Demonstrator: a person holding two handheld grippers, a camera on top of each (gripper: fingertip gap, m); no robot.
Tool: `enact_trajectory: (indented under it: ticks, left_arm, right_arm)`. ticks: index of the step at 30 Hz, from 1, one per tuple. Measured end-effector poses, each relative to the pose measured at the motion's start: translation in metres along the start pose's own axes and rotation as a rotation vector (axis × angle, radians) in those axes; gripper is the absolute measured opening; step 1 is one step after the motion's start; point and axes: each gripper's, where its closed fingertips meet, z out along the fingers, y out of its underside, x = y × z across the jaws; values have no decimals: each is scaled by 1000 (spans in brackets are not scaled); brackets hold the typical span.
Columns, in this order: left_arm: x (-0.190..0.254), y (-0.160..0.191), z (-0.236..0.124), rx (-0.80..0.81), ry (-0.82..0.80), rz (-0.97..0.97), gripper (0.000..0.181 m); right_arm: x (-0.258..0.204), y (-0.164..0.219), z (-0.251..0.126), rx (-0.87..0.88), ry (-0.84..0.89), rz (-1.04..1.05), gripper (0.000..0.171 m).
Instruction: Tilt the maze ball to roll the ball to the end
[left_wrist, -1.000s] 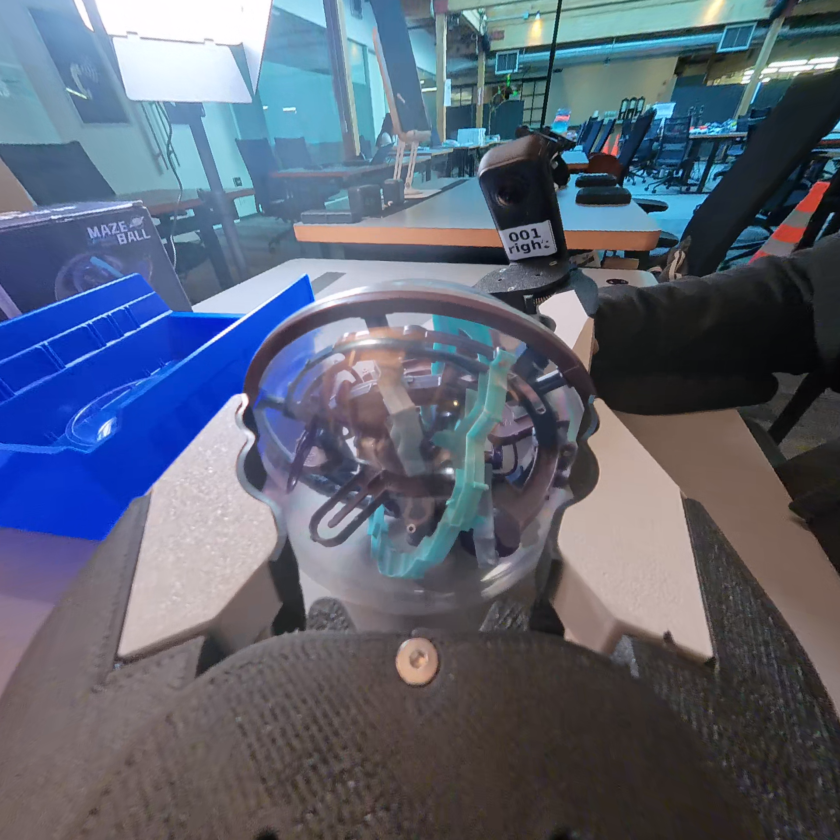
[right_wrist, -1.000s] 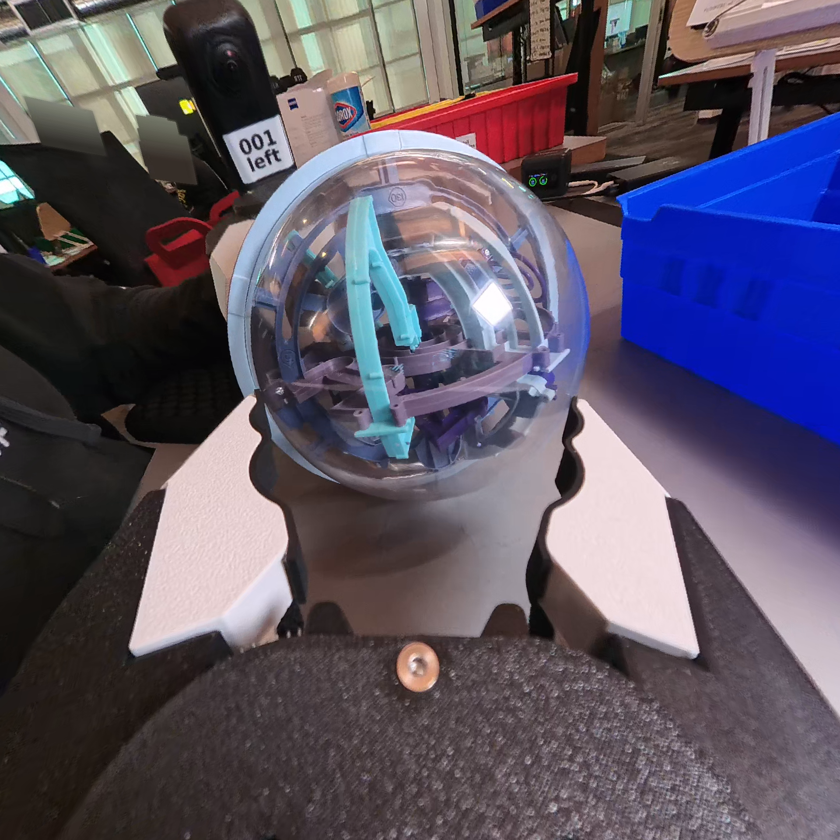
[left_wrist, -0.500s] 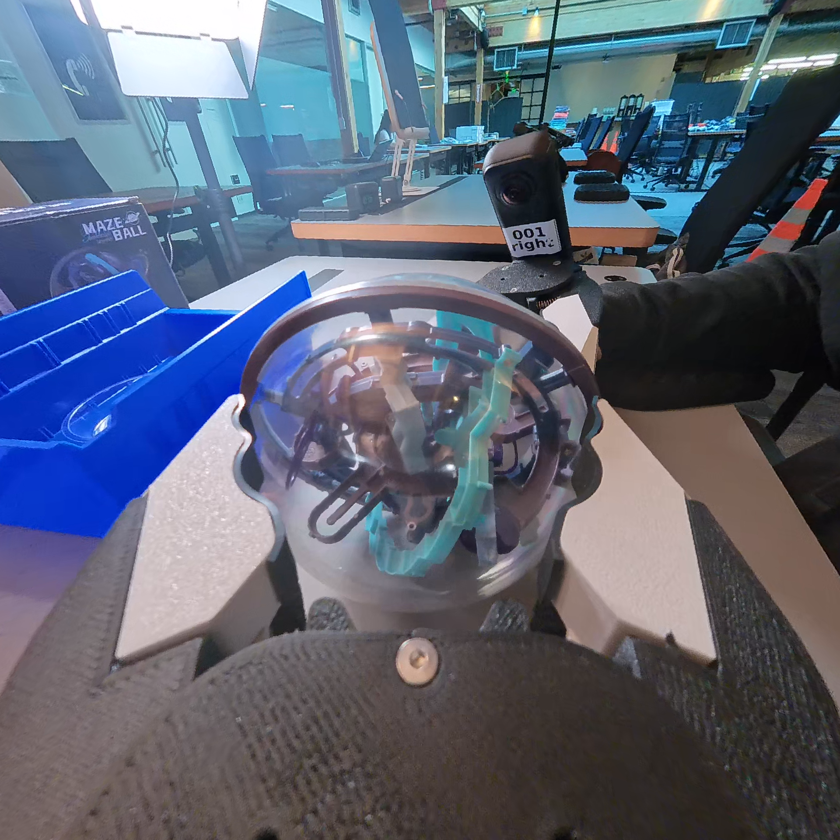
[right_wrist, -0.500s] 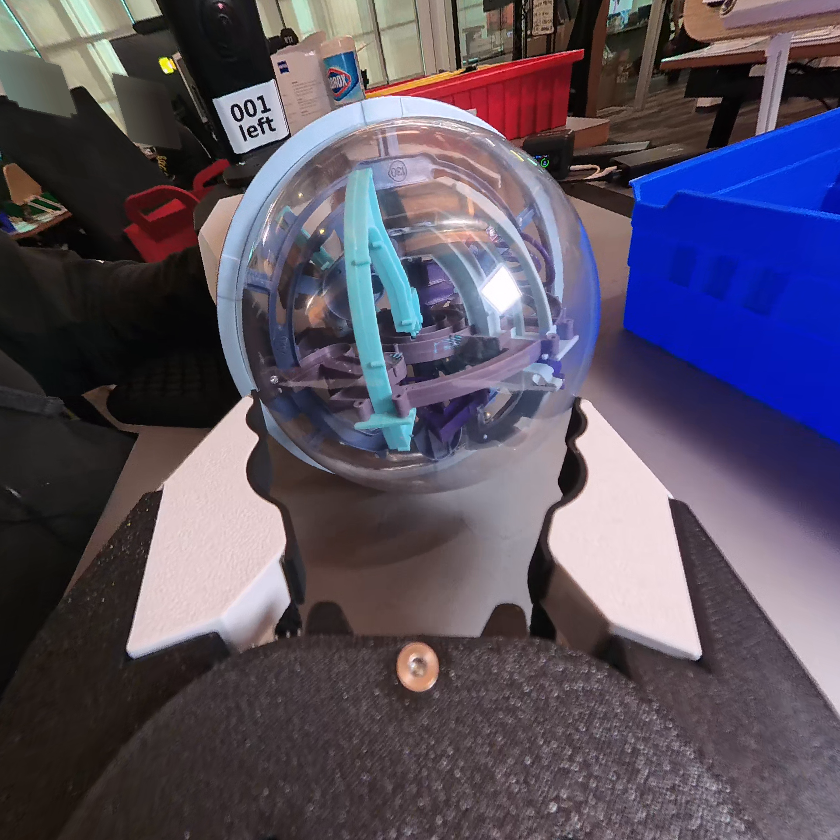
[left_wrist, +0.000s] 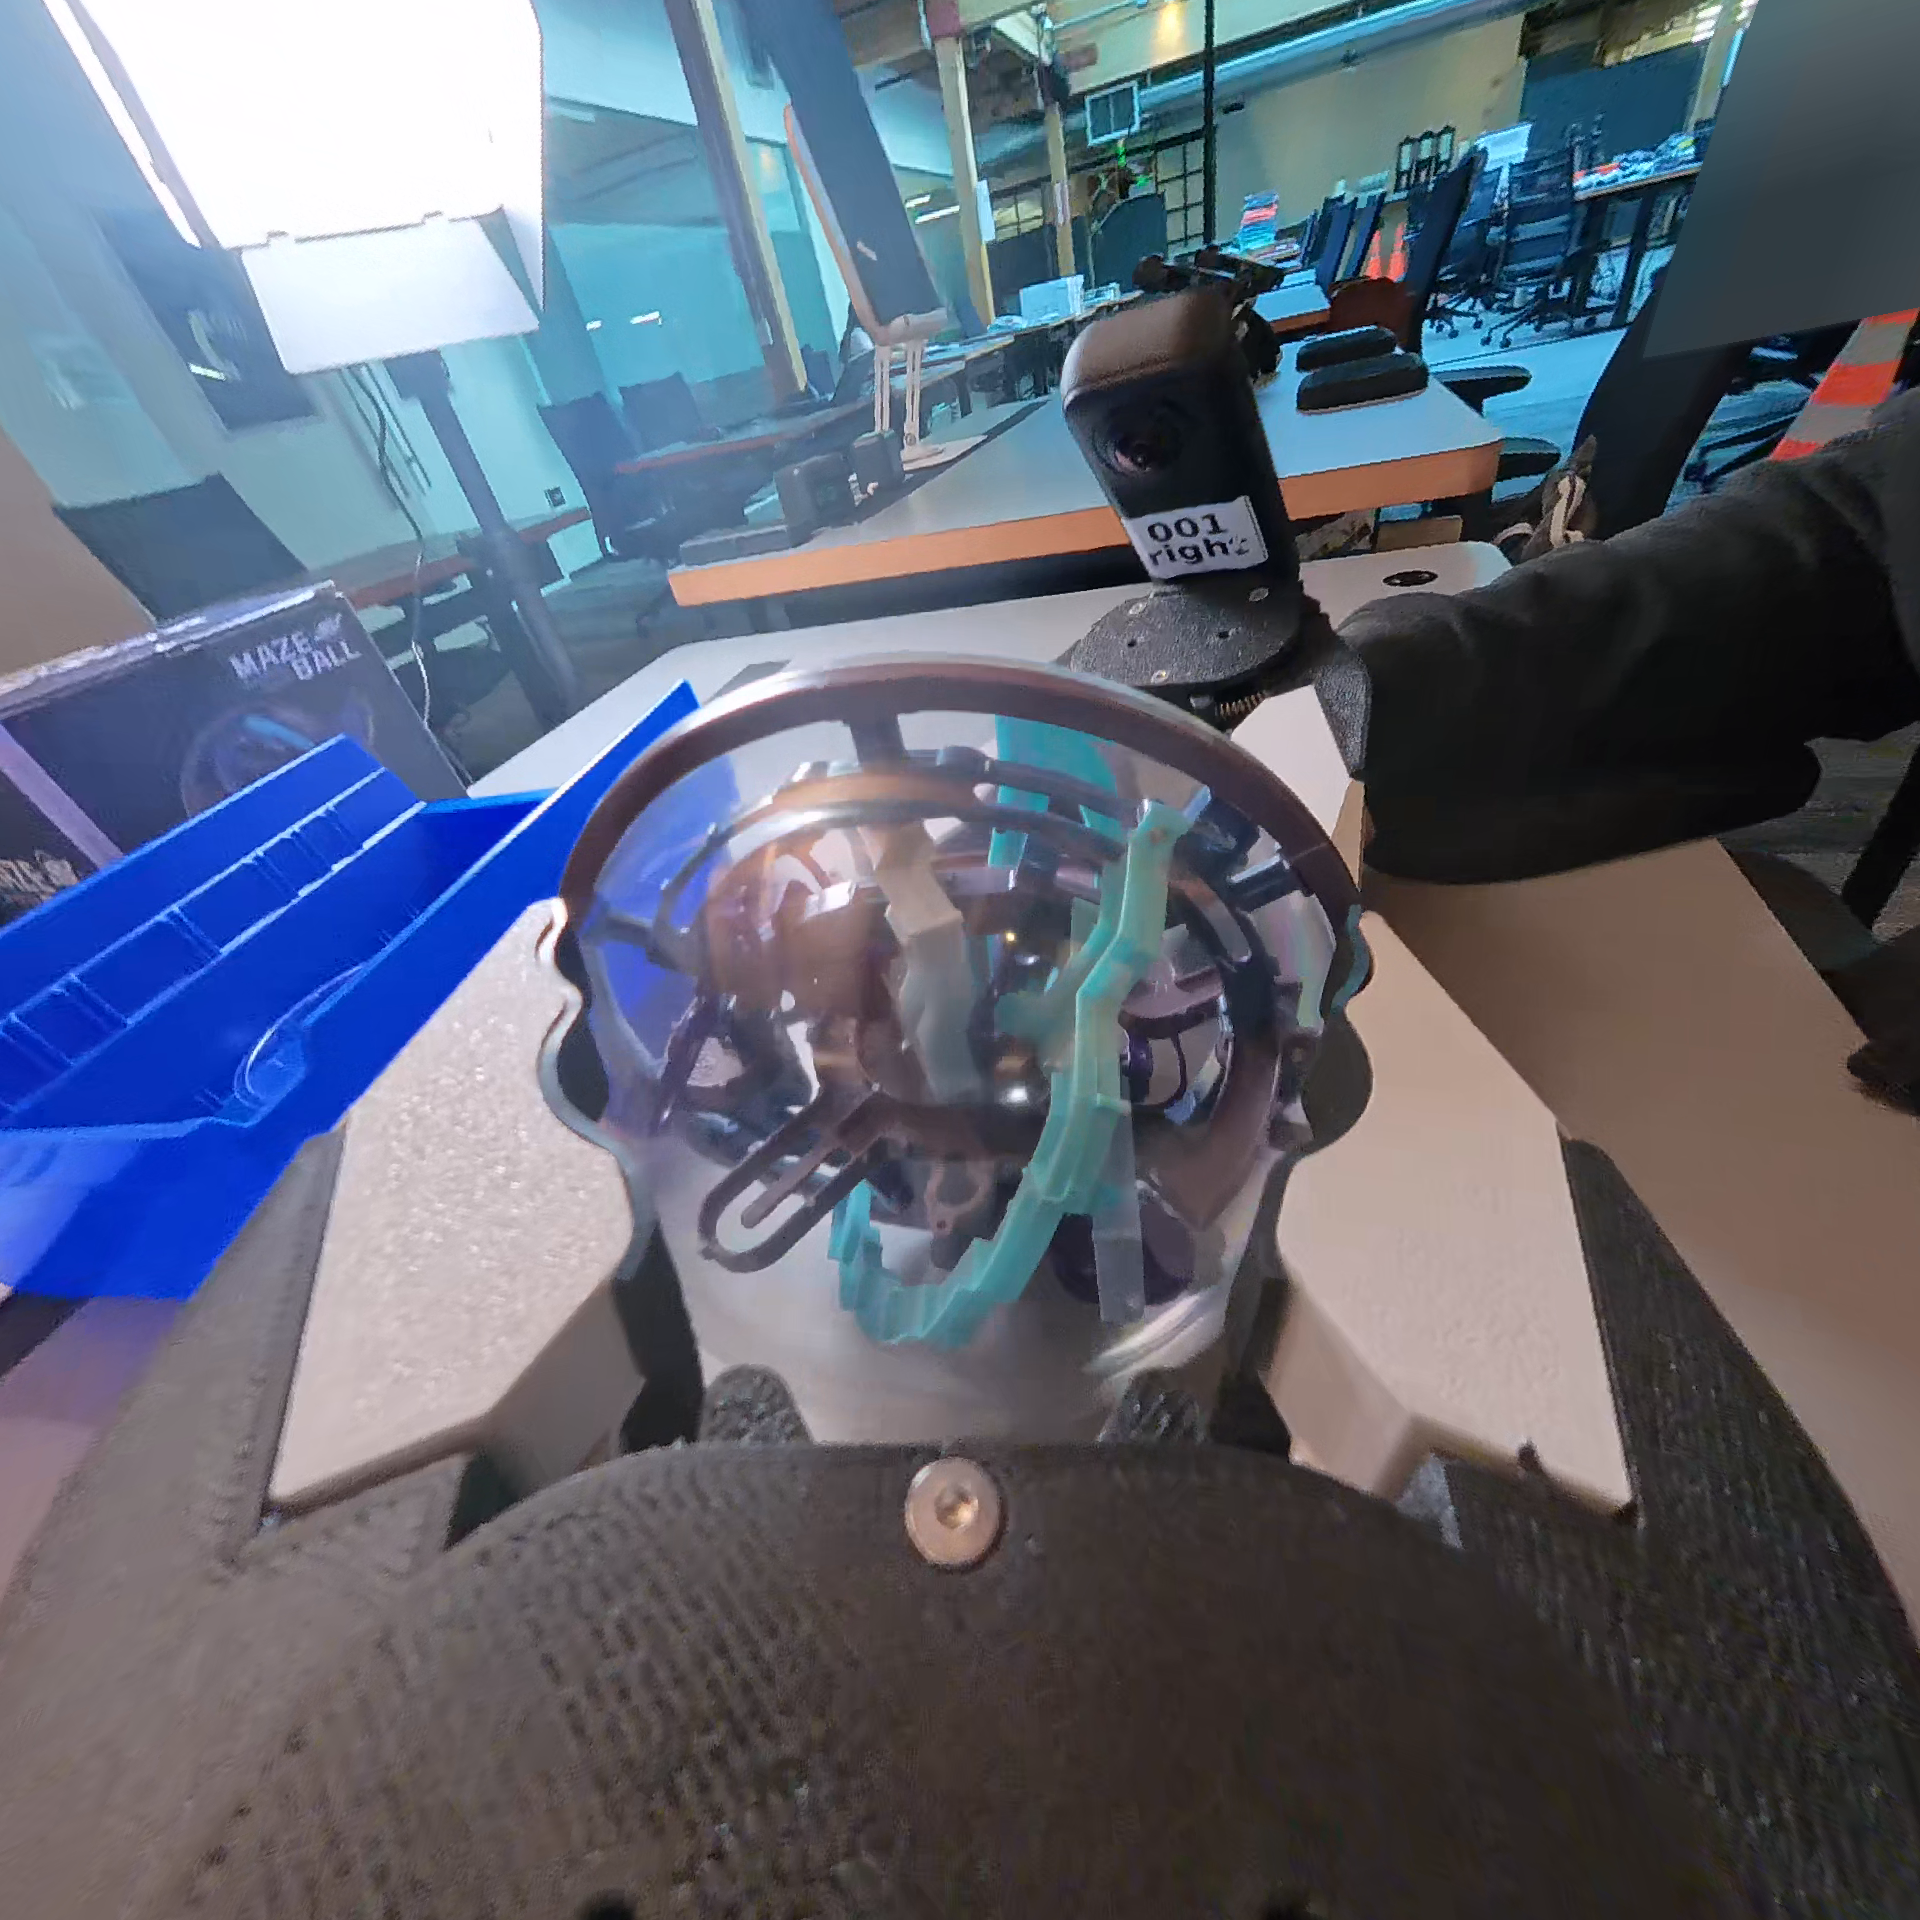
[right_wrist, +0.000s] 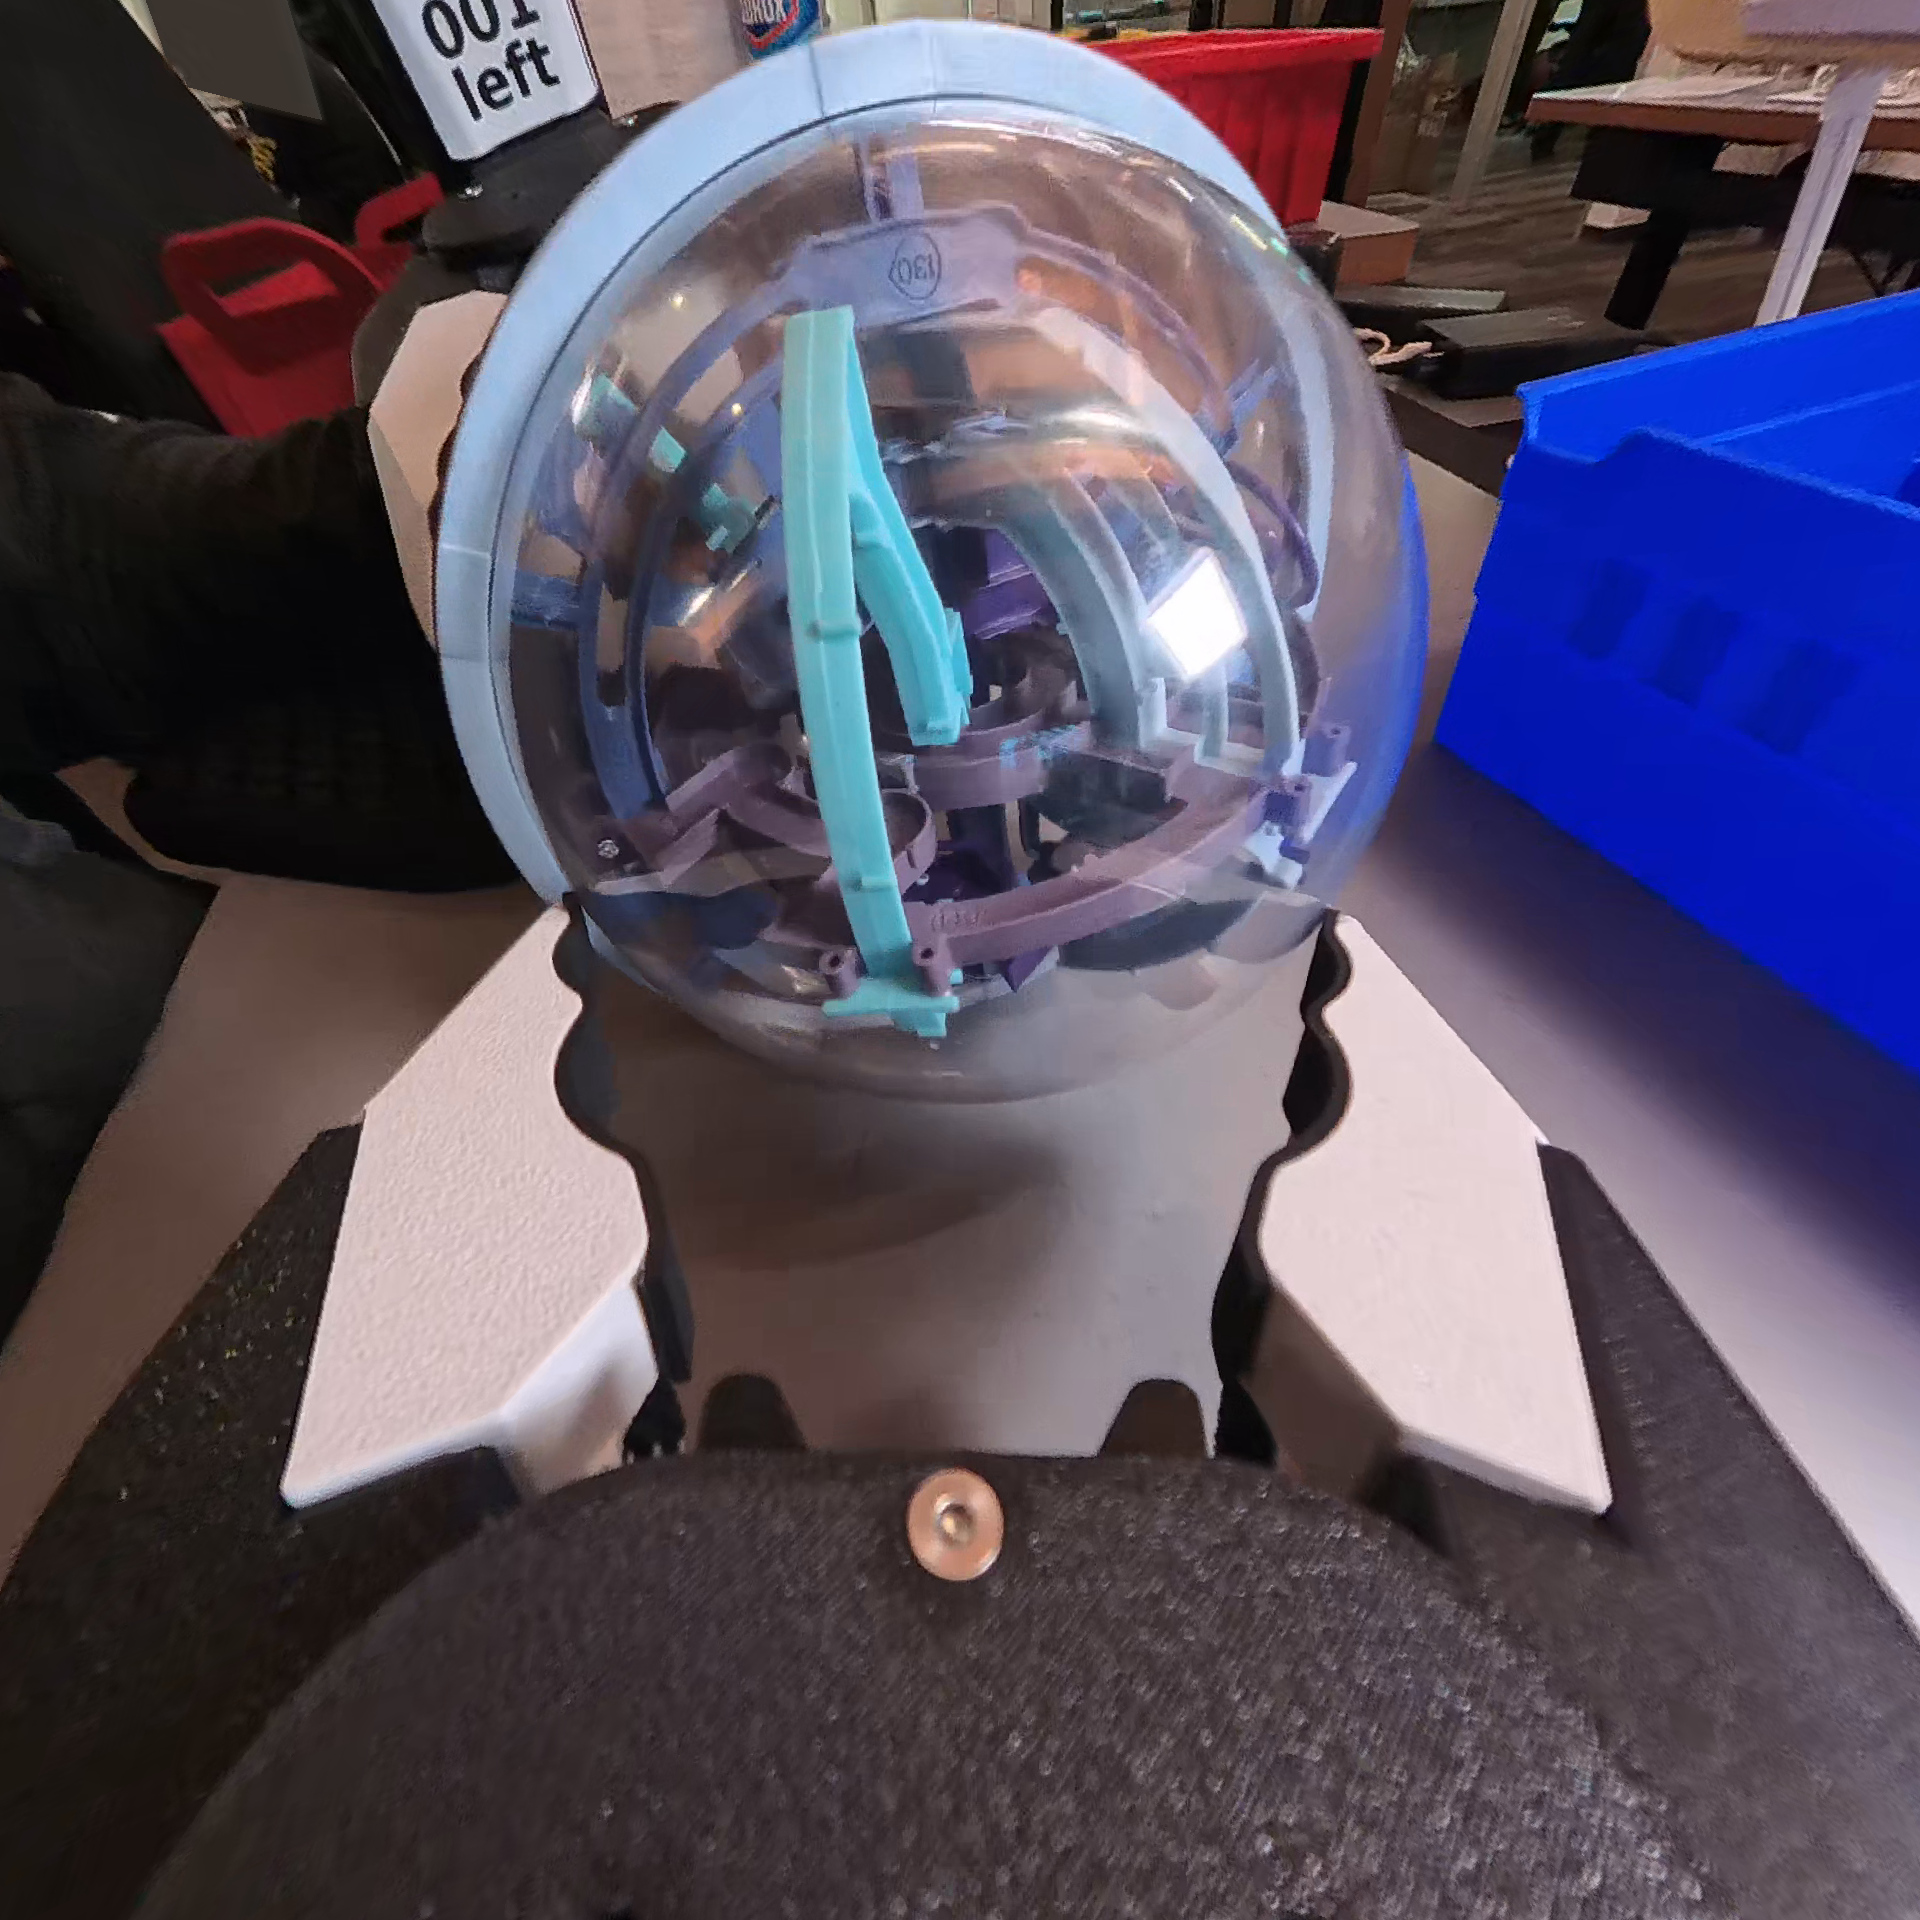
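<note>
The maze ball (left_wrist: 935, 1091) is a clear sphere with teal, purple and brown tracks inside and a pale blue seam ring. Both grippers hold it from opposite sides, a little above the grey table (right_wrist: 1610, 1039). My left gripper (left_wrist: 951, 956) is shut on it, its white fingers (left_wrist: 447, 1195) clasping the sides. My right gripper (right_wrist: 951, 935) is shut on the lower sides of the maze ball (right_wrist: 935, 623). The right gripper's camera (left_wrist: 1174, 447) shows beyond the ball in the left wrist view. I cannot pick out the small ball inside for certain.
A blue bin (left_wrist: 208, 987) stands close beside the ball and also shows in the right wrist view (right_wrist: 1714, 727). The maze ball's dark box (left_wrist: 187, 717) stands behind it. A gloved hand (left_wrist: 1610, 675) holds the right gripper. A red bin (right_wrist: 1247, 104) is farther back.
Both grippers have tilted the ball together. In the right wrist view it now rides higher and looms larger, and the left gripper's camera has slid toward the top edge.
</note>
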Motion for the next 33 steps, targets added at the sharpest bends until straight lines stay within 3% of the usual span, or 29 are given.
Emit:
enact_trajectory:
  ticks: [1, 12, 26, 29, 33]
  left_arm:
    - [1, -1, -1, 11, 3, 6, 136]
    - [16, -5, -6, 45, 27, 160, 134]
    - [28, 0, -9, 0, -3, 454, 131]
    - [28, -4, -10, 36, 6, 398, 129]
    - [16, -13, -22, 136, 96, 46, 140]
  right_arm:
    - [-1, 1, 1, -1, -1, -5, 131]
    - [-9, 5, 3, -38, -12, -80, 130]
    - [-10, -13, -8, 62, -65, 39, 129]
    - [-9, -13, -8, 60, -67, 40, 128]
    - [-9, -13, -9, 57, -66, 40, 126]
